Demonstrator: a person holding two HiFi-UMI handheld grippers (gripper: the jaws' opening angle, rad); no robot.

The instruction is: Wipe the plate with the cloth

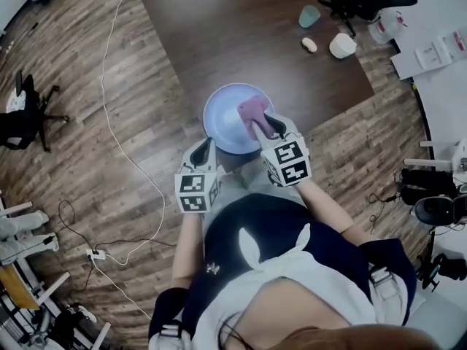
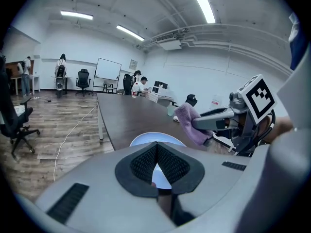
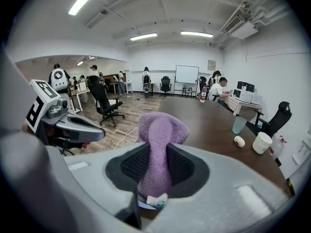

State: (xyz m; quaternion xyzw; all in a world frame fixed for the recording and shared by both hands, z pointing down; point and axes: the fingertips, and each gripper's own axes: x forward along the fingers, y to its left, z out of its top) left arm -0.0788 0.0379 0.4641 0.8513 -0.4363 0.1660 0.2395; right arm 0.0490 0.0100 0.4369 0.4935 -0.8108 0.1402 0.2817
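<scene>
A pale blue plate [image 1: 221, 115] lies at the near corner of the dark table [image 1: 241, 28]. My right gripper [image 1: 268, 127] is shut on a purple cloth [image 1: 252, 110], which hangs over the plate's right half. In the right gripper view the cloth [image 3: 161, 130] stands up between the jaws. My left gripper [image 1: 206, 149] sits at the plate's near left rim. Its pads meet at the tips [image 2: 156, 147], and the plate [image 2: 146, 138] shows just beyond them. Whether they touch the plate is hidden. From there I also see the cloth [image 2: 188, 119].
A teal cup [image 1: 309, 16], a small white object [image 1: 309, 44] and a white mug [image 1: 342, 46] stand at the table's far right. A white cable [image 1: 120, 141] runs over the wooden floor, with an office chair [image 1: 25, 119] at left. People stand across the room.
</scene>
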